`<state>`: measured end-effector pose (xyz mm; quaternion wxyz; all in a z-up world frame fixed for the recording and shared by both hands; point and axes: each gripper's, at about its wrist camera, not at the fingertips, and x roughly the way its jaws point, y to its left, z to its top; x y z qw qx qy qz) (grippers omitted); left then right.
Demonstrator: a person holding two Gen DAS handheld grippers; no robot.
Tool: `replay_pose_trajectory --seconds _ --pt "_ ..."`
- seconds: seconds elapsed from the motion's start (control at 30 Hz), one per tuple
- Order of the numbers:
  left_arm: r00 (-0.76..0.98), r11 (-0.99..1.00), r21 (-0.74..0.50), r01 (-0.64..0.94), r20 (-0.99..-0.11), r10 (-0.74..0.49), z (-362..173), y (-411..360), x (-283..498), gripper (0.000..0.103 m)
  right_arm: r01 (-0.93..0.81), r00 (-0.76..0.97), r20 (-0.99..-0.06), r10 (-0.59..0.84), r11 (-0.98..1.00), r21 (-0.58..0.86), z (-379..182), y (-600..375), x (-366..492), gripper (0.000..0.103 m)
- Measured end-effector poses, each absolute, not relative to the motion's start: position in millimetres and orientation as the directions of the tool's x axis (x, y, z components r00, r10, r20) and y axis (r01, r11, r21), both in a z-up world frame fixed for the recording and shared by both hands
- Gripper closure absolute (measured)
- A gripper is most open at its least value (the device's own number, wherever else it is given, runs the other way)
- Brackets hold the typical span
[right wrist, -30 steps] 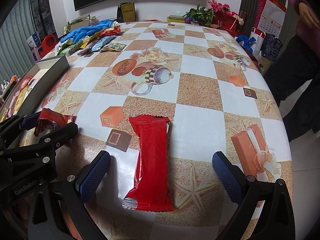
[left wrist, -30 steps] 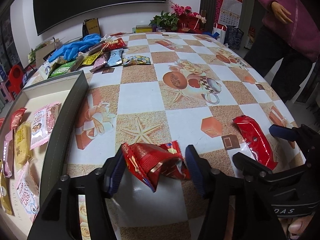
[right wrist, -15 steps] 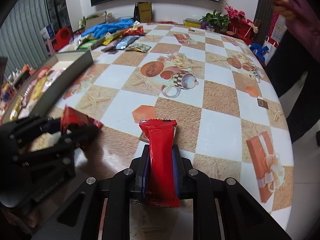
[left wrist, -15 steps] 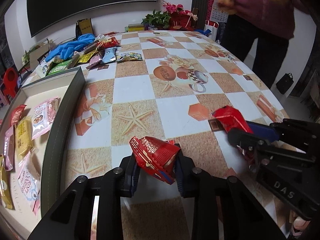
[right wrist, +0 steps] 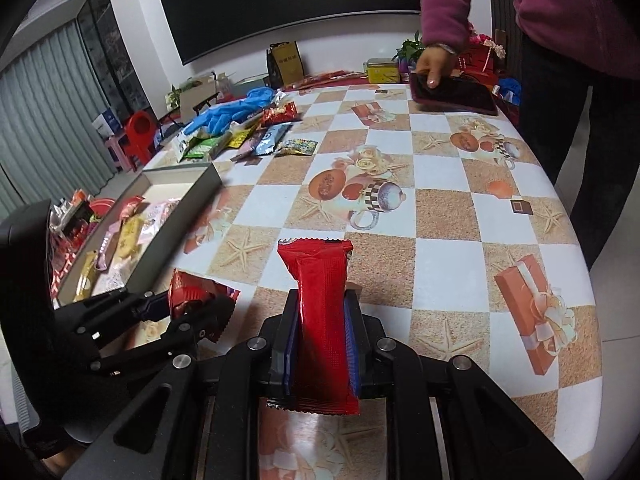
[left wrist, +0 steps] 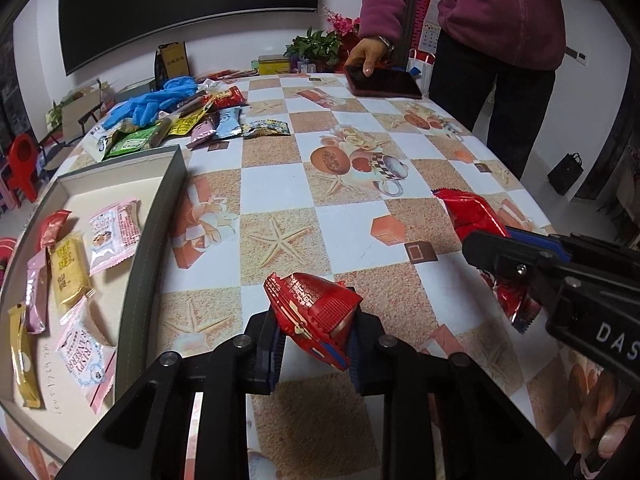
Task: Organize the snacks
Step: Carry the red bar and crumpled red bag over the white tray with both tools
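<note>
While both grippers hang over the checkered table (left wrist: 352, 216), each is clamped on a red snack. The left gripper (left wrist: 316, 342) pinches a crumpled red packet (left wrist: 310, 308) between its blue pads; its jaws have just been closing onto it, and the packet's lower end is hidden between the fingers. The right gripper (right wrist: 322, 350) squeezes a long red bar wrapper (right wrist: 322, 300) that stands up between its pads, its bottom edge sticking out below them. In the left wrist view that same wrapper is mostly covered by the right gripper's black frame, so only its two ends show.

At the table's left edge lies a grey tray (left wrist: 160, 216) holding several small packets (left wrist: 114, 232); its near end is cut off by the frame. A pile of loose snacks (left wrist: 192, 124) and blue gloves (left wrist: 156, 98) sits at the far side, print too small to read. A bystander in a purple sleeve (left wrist: 384, 4) rests a hand (left wrist: 366, 54) on a dark flat object (left wrist: 386, 84); whether it is a tablet or case is unclear.
</note>
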<state>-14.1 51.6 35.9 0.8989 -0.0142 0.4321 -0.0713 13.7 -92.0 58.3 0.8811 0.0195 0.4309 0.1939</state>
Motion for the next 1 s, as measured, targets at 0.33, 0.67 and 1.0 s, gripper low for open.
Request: replay_pose_trajectory --seconds 0.33,0.67,1.0 --pt "0.646 0.964 -0.253 0.084 -0.723 -0.246 73.0 104.1 -31.6 0.076 -0.325 0.554 -0.716 0.425 0.902 0.285 70.6 -88.6 7.9 0.082" --pt "0.629 0.995 -0.045 -0.086 -0.777 0.019 81.8 152.9 -47.7 0.076 -0.487 0.487 -0.714 0.503 0.835 0.257 78.3 -19.1 -2.4 0.082" --pt "0.56 0.975 0.015 -0.221 -0.816 0.139 72.7 221.8 -54.1 0.076 -0.638 0.403 -0.706 0.582 0.732 0.239 88.5 75.6 -4.9 0.082"
